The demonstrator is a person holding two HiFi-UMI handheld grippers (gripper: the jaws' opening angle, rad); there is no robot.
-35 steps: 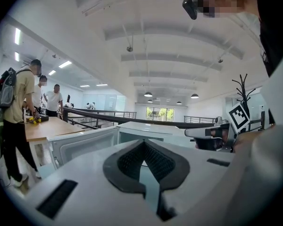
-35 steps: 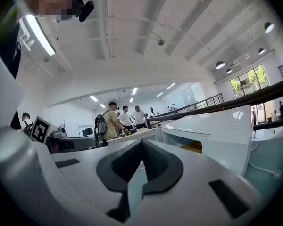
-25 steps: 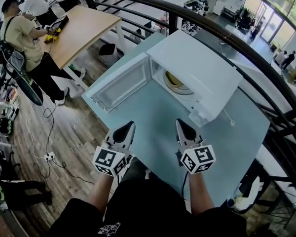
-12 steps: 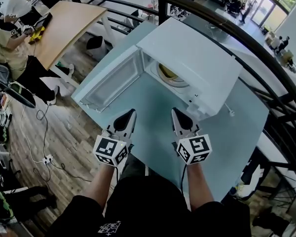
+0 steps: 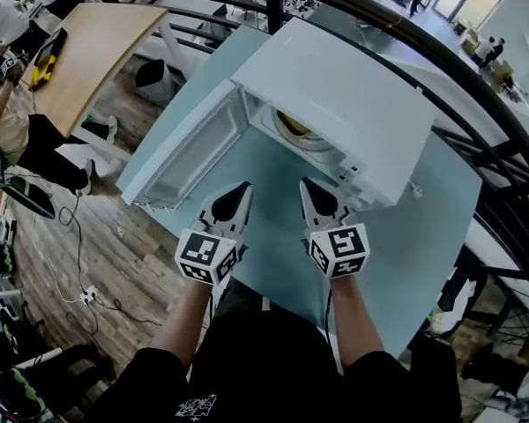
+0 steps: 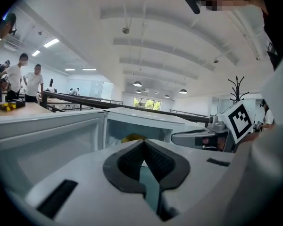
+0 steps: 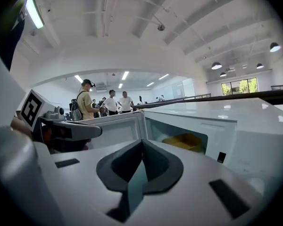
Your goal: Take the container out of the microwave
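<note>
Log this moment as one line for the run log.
door open | container inside microwave | left claw shut, empty | right claw shut, empty | both short of the opening

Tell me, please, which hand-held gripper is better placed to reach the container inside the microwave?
Right, probably: the right hand-held gripper sits nearer the yellow container inside the microwave, while the left hand-held gripper is beside the open door. Both are shut.

White microwave (image 5: 348,95) (yellow container (image 5: 293,125))
</note>
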